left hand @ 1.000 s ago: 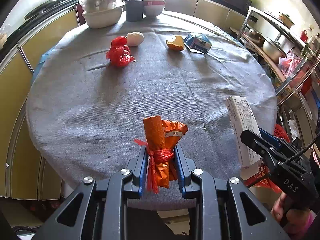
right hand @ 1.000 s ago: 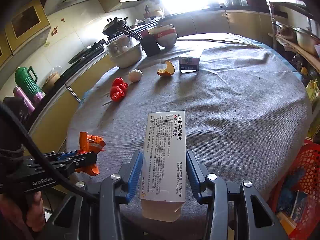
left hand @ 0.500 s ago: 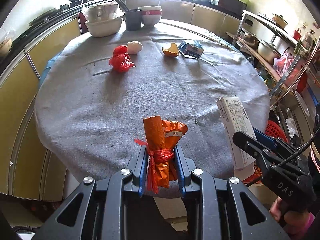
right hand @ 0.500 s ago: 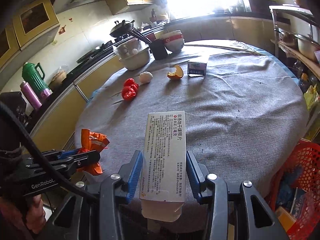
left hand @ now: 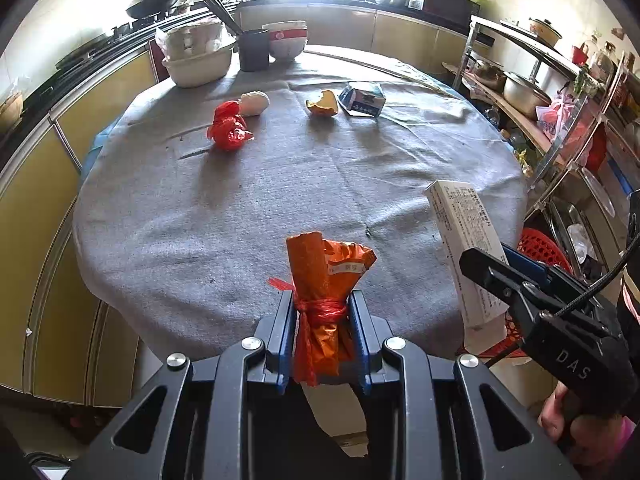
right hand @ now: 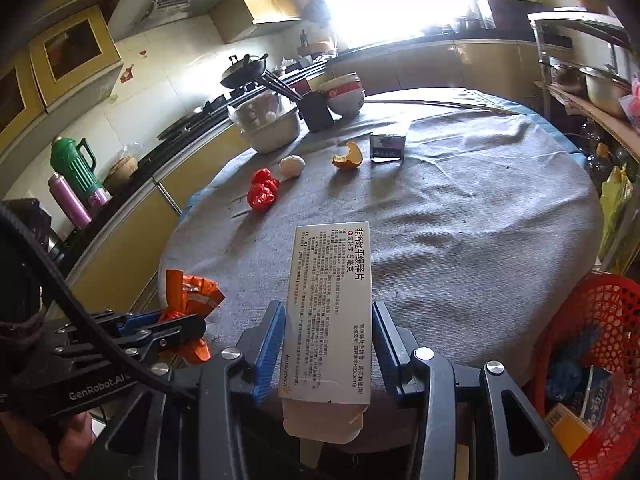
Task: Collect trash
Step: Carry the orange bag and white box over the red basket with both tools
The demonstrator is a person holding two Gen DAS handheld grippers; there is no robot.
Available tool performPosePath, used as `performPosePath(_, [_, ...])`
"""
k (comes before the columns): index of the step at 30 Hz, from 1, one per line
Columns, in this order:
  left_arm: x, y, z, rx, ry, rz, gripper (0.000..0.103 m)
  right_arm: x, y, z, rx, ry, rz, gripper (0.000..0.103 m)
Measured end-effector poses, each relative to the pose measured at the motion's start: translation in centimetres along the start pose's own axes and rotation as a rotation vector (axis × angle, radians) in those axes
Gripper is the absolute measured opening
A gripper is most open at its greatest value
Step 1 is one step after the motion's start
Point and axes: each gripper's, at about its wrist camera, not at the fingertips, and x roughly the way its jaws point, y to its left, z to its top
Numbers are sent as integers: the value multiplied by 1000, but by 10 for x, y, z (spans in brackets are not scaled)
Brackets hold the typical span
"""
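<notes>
My left gripper (left hand: 322,304) is shut on an orange wrapper (left hand: 324,280) tied with red plastic, held off the near edge of the round table (left hand: 280,184). My right gripper (right hand: 329,316) is shut on a white medicine box (right hand: 332,300), its open flap hanging toward the camera. The same box (left hand: 466,240) shows at the right of the left wrist view, and the orange wrapper (right hand: 188,300) at the lower left of the right wrist view. On the far side of the table lie a red plastic bag (left hand: 228,128), a white crumpled ball (left hand: 254,103), an orange peel (left hand: 322,104) and a small blue carton (left hand: 362,99).
A red mesh basket (right hand: 600,344) with rubbish in it stands on the floor right of the table. Bowls (left hand: 200,60), a dark cup with chopsticks (left hand: 252,50) and stacked bowls (left hand: 286,40) crowd the table's far edge. A metal rack with pots (left hand: 528,92) lines the right side.
Both grippers have drawn back and a little up from the table with their loads, so the table looks smaller and farther. Neither grip has changed.
</notes>
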Motion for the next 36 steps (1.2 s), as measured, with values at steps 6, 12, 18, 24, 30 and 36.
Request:
performPosePath(6, [-10,-12,-1,29,-24,9,27,-15,-6,-3,18,-29,-2,47])
performPosePath(12, [-17,-29,-1,68,-42,9,27,-31,-17,-5,42,-63,-6,47])
performPosePath(18, [-18,-49,3,110,-45,-1,27,-44,-33,-7,77,-90,-17,47])
performPosePath(24, [-17,-73,11,157,-54,-42,27,-61,-55,-10,113,-123,-45,47])
performPosePath(30, [-13,-108,19,232,-64,-80,27,-82,-91,-15,191,-161,-88,47])
performPosePath(36, [-7,-146,19,304,-65,-123,27,-99,-126,-25,266,-182,-131,47])
